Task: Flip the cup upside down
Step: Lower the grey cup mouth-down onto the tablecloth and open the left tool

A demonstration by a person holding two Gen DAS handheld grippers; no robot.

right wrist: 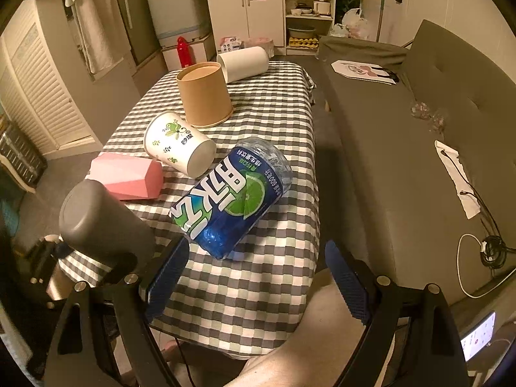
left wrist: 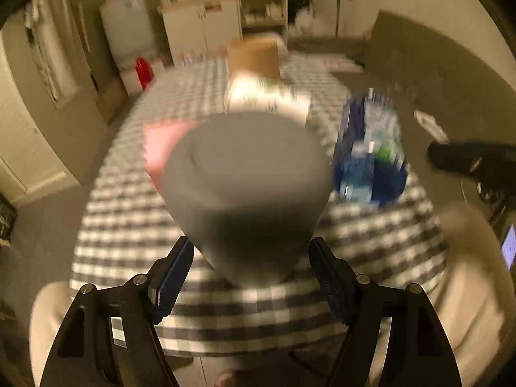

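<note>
So the grey cup (right wrist: 103, 222) sits at the lower left of the right wrist view, clamped low on its body in the left gripper (left wrist: 251, 254), which looks right for rolling the wrist over. In the left wrist view the cup fills the middle of the frame, blurry, with the blue pads (left wrist: 175, 274) pressed on its sides near the bottom of the picture. The flat closed base faces up and away toward the upper left, so the long axis runs tilted, from the jaws at lower right up to the base. Can't see the mouth at all, it's hidden toward the gripper side. My guess is the flip is mostly done and it just needs setting rim-down on the checked tablecloth (right wrist: 277, 122)

Moving right: pink box (right wrist: 129, 177), a white printed cup (right wrist: 177, 148) on its side, a brown cup (right wrist: 206, 96) already upside down, then the blue bottle (right wrist: 232, 196) lying across the centre. The right gripper (right wrist: 258, 277) at the bottom has its fingers spread apart with nothing between them, hanging above the table edge, probably just staying clear
</note>
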